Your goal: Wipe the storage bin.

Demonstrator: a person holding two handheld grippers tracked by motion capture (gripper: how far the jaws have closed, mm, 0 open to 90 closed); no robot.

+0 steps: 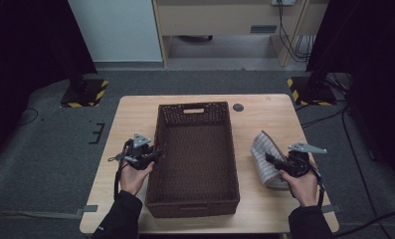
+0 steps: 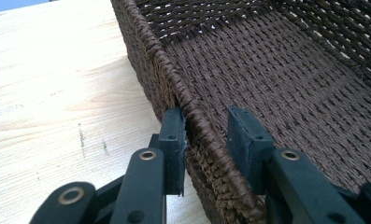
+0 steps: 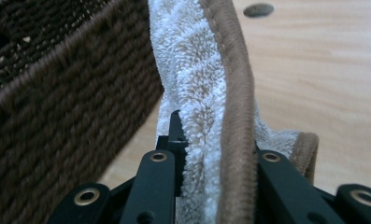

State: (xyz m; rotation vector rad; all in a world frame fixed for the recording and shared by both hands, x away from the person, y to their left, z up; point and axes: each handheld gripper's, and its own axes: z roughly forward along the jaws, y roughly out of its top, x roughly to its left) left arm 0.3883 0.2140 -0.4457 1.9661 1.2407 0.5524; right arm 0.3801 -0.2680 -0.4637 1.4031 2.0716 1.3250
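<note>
One woven basket sits on the surface; left gripper jaws straddle its rim, right gripper jaws clamp a towel.

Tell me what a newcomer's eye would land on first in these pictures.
First the dark woven basket, sitting mid-table. Next the right gripper, shut on a folded pale towel with brown edging, right of the basket. The left gripper straddles the basket's left rim, one jaw against its outside, the other inside and apart.
</note>
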